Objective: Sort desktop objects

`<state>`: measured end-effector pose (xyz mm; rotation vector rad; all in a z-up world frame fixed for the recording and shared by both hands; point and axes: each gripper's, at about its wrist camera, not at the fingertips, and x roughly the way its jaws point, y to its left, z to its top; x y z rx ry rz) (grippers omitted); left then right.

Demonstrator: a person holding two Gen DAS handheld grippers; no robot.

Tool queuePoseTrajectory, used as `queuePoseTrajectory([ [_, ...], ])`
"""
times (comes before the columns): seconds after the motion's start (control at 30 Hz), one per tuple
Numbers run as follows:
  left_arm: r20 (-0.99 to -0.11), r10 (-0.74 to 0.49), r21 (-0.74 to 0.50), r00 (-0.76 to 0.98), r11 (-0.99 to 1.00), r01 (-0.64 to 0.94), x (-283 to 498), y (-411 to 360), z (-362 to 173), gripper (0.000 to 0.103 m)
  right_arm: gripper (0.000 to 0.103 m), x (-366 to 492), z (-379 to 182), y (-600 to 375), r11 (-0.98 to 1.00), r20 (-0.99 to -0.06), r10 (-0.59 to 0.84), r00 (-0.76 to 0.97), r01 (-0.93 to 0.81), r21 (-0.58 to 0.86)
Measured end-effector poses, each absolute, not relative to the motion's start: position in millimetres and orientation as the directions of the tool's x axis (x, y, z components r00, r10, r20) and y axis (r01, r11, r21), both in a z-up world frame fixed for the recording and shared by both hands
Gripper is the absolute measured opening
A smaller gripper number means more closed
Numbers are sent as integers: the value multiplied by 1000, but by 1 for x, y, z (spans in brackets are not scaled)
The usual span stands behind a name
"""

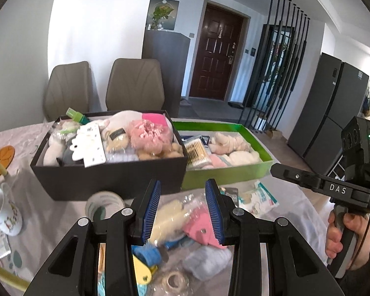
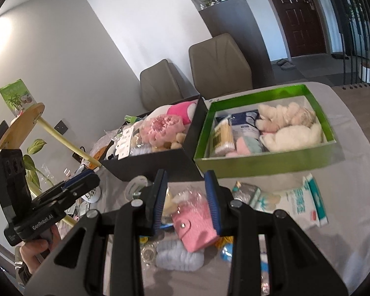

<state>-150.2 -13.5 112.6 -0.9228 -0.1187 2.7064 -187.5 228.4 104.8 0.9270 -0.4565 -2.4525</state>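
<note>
Boxes are sitting side by side on the surface: a black box (image 1: 106,172) is holding plush toys, a green box (image 2: 266,162) cotton swabs (image 2: 222,135) and soft toys. Both grippers' jaws are hovering slightly parted, gripping nothing.

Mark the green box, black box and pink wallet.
green box (image 2: 266,159), right wrist view, front wall
black box (image 1: 106,172), left wrist view, front wall
pink wallet (image 2: 197,231), right wrist view, front flap

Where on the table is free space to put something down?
Bare grey tablecloth lies right of the white tissue pack, below the green box. The black box is full; the pile around the pink wallet is crowded.
</note>
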Motion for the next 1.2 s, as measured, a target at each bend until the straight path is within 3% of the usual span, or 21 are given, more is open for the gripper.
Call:
queuePoseTrajectory([
  [0.63,-681,388,-220,-622,-918,-331,-123,55,42,38,45,-128,46,305,-836,-590,-477,-651,129,533],
  [0.73,-697,398,-235,-597,-913,-334,-125,65,30,51,55,-127,32,314,-810,-591,-502,-631,103,578],
  [0.87,-707,423,-258,-567,-900,-351,-129,79,20,52,56,-128,18,322,-792,-595,-517,-615,80,605],
  [1.0,-728,427,-258,-537,-896,-362,-133,92,9,63,59,-133,6,326,-779,-611,-524,-594,44,626],
  [1.2,-750,446,-272,-489,-881,-386,-140,110,-10,63,60,-139,-11,330,-763,-629,-544,-556,15,646],
])
